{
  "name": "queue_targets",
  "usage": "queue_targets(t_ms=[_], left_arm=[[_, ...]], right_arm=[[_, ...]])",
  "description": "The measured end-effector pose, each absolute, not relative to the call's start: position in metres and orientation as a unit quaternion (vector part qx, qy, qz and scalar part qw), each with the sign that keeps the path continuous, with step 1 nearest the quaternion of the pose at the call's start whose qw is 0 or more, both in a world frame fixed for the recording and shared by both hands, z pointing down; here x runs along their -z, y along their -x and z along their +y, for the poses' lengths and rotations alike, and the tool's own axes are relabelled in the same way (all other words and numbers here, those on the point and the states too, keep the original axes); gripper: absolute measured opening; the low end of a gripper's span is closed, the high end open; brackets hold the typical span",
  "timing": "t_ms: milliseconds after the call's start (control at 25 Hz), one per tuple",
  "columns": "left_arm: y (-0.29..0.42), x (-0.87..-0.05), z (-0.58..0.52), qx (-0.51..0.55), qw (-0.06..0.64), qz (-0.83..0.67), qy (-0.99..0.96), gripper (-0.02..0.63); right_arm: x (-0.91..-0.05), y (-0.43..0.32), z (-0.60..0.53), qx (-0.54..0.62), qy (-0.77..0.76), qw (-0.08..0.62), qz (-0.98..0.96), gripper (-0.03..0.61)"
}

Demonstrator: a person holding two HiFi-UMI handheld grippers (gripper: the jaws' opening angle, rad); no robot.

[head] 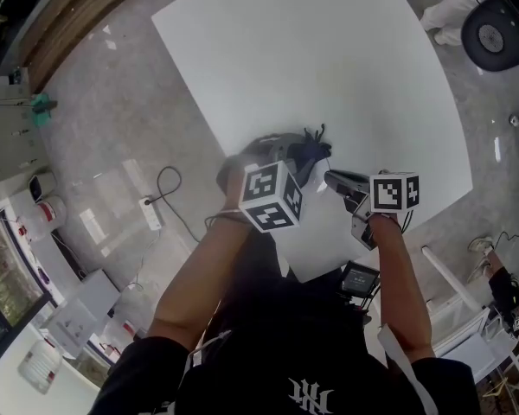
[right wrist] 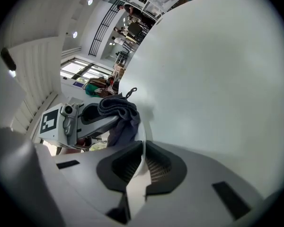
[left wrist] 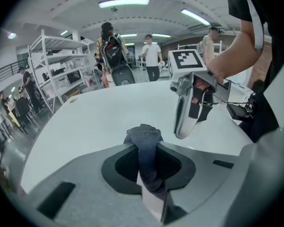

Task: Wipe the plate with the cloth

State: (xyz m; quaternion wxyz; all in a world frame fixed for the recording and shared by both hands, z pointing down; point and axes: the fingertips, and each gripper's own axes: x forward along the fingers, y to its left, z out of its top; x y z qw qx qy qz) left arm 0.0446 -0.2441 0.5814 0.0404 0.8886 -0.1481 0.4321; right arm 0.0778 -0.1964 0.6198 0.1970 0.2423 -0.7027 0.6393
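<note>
Left hand: Your left gripper (left wrist: 145, 167) has its fingers clamped on the dark grey cloth (left wrist: 144, 137). A bunched fold stands up past the tips, so fabric rather than plastic would meet the dish.

Right hand: Your right gripper (right wrist: 143, 161) has its fingers closed on the rim of the white plate (right wrist: 142, 149), which shows edge-on to that gripper's camera. Pinching the rim likely leaves both faces free for wiping.

Meeting point: In the right gripper view the cloth hangs at the plate's far edge, on its left side. It is either touching or just beside; the frames do not settle which. The two grippers face each other over the near edge of the white bench (head: 329, 50), one to steady the plate and one to rub.

Stage: By the look of it, you are at the wiping itself or just coming to it, with both things already in hand.

Risk: The rim grip is narrow, so a hard push from the cloth could twist the plate in the fingers.

Count: There is one plate, one cloth, two grippers and one bench. Nothing else lies on the part of the bench top that shows.

Background: Several people stand by white shelving well beyond the bench.
</note>
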Motion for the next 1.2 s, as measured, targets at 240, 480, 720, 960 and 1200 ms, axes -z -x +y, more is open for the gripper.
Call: queue_targets(t_ms=[240, 480, 720, 960, 1200], left_arm=[[0.008, -0.584, -0.243, -0.457, 0.055, -0.178, -0.870, 0.051], [0.037, -0.582, -0.202, -0.483, 0.086, -0.181, -0.852, 0.051], [0.023, -0.580, -0.149, -0.488, 0.116, -0.148, -0.853, 0.051], [-0.035, -0.587, -0.129, -0.474, 0.104, -0.097, -0.869, 0.051], [-0.074, -0.585, -0.168, -0.454, 0.085, -0.097, -0.882, 0.051]], right_arm=[[-0.620, -0.079, -0.199, -0.635, -0.255, 0.189, -0.704, 0.021], [-0.618, -0.082, -0.201, -0.629, -0.270, 0.183, -0.705, 0.021], [-0.616, -0.082, -0.204, -0.624, -0.283, 0.177, -0.707, 0.021], [-0.620, -0.084, -0.203, -0.626, -0.285, 0.171, -0.706, 0.021], [-0.623, -0.083, -0.202, -0.627, -0.280, 0.171, -0.707, 0.021]])
